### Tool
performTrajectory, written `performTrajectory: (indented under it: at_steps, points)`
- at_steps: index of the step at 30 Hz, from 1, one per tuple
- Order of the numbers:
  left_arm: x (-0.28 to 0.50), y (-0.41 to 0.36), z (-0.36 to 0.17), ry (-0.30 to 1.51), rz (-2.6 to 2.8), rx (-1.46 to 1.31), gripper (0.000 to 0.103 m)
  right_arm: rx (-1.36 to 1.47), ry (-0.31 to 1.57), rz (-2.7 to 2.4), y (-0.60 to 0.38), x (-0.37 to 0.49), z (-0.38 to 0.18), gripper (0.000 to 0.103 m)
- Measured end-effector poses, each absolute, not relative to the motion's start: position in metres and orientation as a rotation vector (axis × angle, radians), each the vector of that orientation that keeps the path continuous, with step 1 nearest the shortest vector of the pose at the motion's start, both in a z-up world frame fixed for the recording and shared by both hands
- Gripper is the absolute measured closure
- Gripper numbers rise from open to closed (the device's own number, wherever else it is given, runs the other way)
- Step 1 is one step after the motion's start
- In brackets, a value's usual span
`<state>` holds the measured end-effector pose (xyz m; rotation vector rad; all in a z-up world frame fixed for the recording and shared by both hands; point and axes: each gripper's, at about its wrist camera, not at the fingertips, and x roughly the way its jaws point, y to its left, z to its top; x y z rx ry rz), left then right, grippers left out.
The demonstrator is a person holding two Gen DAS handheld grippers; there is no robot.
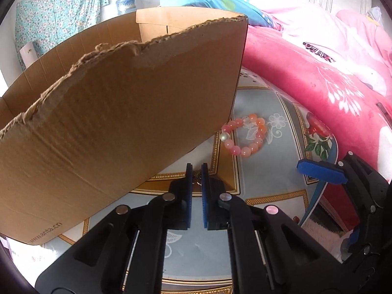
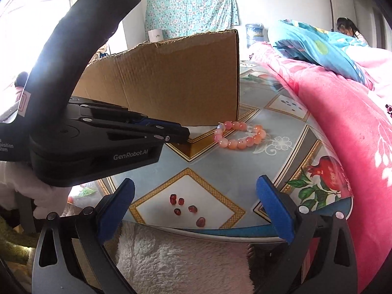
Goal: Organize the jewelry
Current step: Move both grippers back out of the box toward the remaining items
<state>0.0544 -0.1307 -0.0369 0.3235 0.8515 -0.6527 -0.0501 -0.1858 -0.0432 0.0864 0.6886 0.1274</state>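
My left gripper point(image 1: 196, 171) has its blue pads nearly together, pinching a small bronze-coloured ornament point(image 1: 196, 179) just beside the torn brown cardboard box point(image 1: 117, 122). My right gripper point(image 2: 194, 191) stands wide with nothing between its pads. I count one pink and orange beaded bracelet point(image 2: 238, 134), lying on the table at the box's corner. Only the right wrist view shows my left tool from the side and six printed red seeds point(image 2: 187, 208). The patterned glossy tablecloth point(image 2: 220, 171) meets a pink floral blanket point(image 2: 343, 127); one water jug point(image 2: 254, 33) stands by the wall.
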Motion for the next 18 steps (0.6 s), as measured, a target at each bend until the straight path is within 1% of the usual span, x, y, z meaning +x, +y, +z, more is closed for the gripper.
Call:
performTrajectory:
  at_steps: [11,16,18]
  points:
    - [0.044,-0.092,-0.037,0.874,-0.587,0.276,0.097,0.100,0.684,0.137,-0.190,-0.048,-0.044,0.006]
    - [0.036,-0.052,-0.037,0.893,-0.520,0.181,0.097,0.100,0.685,0.135,-0.190,-0.047,-0.044,0.006]
    - [0.035,-0.037,-0.038,0.899,-0.503,0.132,0.100,0.100,0.687,0.134,-0.190,-0.047,-0.044,0.006]
